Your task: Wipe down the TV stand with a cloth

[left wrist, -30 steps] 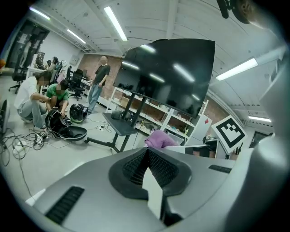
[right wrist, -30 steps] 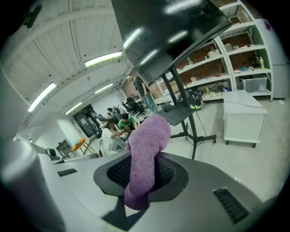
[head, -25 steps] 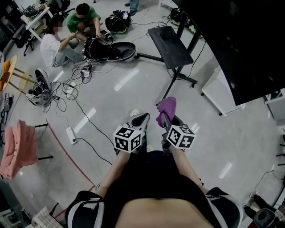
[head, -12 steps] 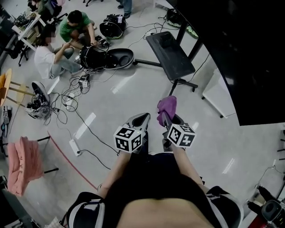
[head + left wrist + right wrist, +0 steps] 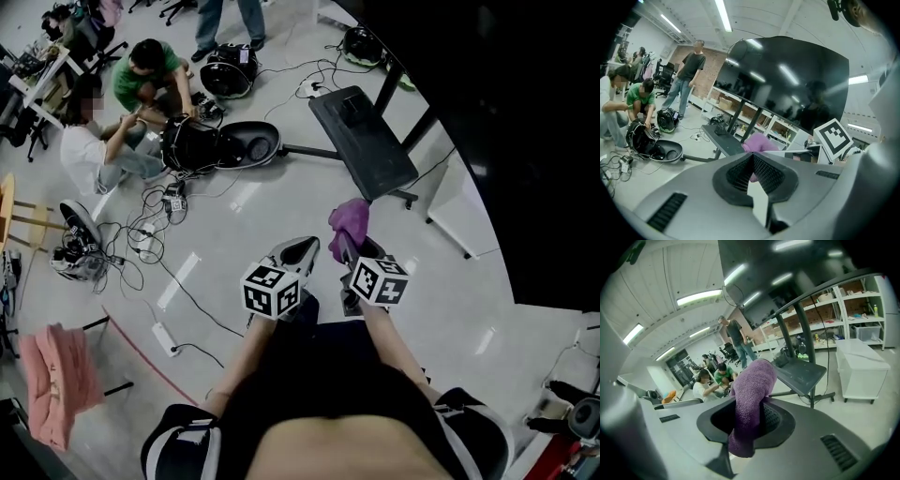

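Over grey floor (image 5: 234, 202), right gripper (image 5: 349, 248) fingers clamp purple cloth (image 5: 350, 220); left gripper (image 5: 302, 249) fingers closed.

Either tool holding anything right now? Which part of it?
Right tool is shut on the purple terry cloth, pinched across its bunched middle; one end stands past the jaws, the other hangs below. Left tool is shut, empty.

cloth: purple terry cloth (image 5: 751, 399) is sticking up, bunched, from the right gripper (image 5: 349, 249), whose jaws are pinching it.
stand: black TV stand (image 5: 363, 142) is standing upright on the floor (image 5: 281, 202), apart from the cloth.
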A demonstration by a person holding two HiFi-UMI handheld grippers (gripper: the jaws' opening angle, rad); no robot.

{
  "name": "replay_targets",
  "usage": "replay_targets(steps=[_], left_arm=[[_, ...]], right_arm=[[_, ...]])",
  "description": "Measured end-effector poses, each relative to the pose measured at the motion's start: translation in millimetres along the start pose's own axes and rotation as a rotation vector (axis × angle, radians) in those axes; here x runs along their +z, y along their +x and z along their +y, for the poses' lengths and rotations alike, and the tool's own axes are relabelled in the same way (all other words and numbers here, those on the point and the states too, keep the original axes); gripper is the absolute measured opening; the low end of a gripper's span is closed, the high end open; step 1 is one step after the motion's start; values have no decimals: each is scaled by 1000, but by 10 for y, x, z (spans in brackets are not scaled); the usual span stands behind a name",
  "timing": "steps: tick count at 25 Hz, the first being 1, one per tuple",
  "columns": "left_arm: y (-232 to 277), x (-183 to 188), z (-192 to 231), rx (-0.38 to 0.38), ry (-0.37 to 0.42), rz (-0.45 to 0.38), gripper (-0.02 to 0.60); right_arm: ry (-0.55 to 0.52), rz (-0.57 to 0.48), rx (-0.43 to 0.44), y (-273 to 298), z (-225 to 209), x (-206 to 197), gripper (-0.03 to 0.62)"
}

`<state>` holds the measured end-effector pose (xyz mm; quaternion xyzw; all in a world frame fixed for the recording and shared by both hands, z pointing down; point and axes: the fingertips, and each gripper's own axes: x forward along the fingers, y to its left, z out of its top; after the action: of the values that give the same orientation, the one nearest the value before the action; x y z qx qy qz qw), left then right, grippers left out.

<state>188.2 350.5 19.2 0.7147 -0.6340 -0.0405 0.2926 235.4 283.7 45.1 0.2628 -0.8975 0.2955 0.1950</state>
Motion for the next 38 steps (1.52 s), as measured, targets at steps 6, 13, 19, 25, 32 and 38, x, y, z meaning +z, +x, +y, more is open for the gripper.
replay_targets(steps=[6,13,19,25,32,38], left_arm=[[146,205,407,-25,6,28,5],[323,327,546,-65,20,49,5],[549,514,630,-82,-1,63,5],[928,809,777,-88,-1,52,5],[1472,1126,1000,-65,23,51,5],[2030,1347,1245,-22,0,41,5]], right_arm=[[3,6,-27,416,77,157,100],[10,0,-85,541,-71,256,100],[-13,-11,-141,738,-255,663,100],[-47,-41,-168,1069,-464,1171,101],[-83,-83,-196,1494,-727,1703,100],[-126,-115,-199,1953,-1021,2173,100]])
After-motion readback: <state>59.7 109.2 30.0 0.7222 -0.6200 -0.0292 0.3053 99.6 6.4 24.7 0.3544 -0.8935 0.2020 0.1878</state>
